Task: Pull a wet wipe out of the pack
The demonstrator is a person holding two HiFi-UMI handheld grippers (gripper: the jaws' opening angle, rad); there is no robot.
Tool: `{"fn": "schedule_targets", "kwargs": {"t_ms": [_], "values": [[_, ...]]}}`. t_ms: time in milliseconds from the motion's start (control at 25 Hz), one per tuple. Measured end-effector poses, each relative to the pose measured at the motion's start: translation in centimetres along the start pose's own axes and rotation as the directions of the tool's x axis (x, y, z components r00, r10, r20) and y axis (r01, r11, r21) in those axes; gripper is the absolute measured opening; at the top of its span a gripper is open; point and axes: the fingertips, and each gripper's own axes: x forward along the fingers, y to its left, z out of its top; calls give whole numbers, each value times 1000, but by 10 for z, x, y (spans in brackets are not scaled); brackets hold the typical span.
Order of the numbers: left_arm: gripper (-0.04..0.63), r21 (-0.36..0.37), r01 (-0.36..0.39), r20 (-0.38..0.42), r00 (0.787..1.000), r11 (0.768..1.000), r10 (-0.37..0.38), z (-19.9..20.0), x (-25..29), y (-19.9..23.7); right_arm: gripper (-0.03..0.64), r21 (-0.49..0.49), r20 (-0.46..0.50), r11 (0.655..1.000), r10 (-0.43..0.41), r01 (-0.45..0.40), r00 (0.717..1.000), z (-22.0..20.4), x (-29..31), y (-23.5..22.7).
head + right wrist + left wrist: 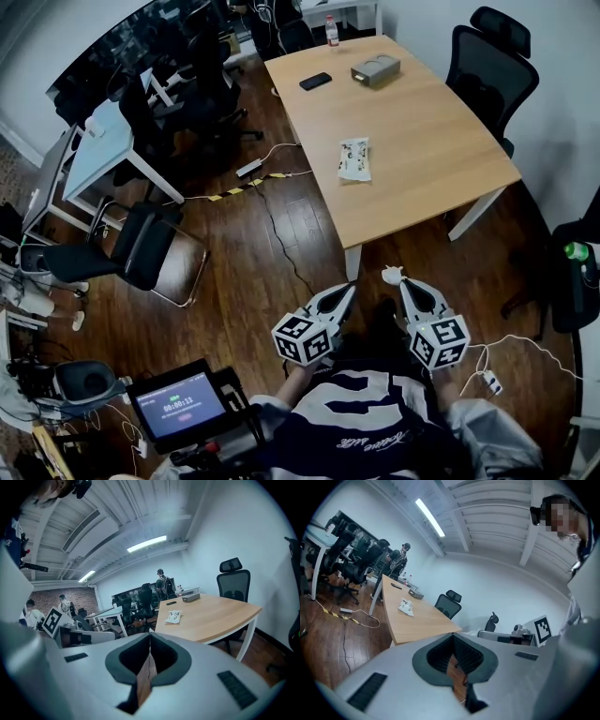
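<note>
Lying on the table (pixel 441 150), wipe pack (pixel 354 157) and grey box (pixel 375 70), apart.

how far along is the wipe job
Nothing looks done: the pack lies on the table, far from both grippers. Nothing is in hand: left gripper and right gripper are shut and empty. Left: reach the pack, hold it, pull a wipe out.
</note>
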Motion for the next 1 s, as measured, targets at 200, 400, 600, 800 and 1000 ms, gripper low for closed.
{"fn": "schedule_targets", "kwargs": {"t_ms": [200,400,600,800,1000], "values": [[3,5,6,3,1000,1000,-6,0,1,0,2,-11,3,1000,1,-1,1000,0,2,0],[3,12,-6,10,1000,1000,5,4,1,6,2,-17,5,1000,8,-8,1000,2,8,0],[3,13,-25,13,1000,1000,24,6,-2,12,2,-19,4,1000,17,-17,1000,3,12,0],[3,11,-27,6,1000,1000,27,6,-1,12,2,-17,1,1000,18,-18,1000,3,12,-1],[3,13,-25,4,1000,1000,25,5,1,12,0,-21,2,1000,14,-14,1000,4,12,-2]]}}
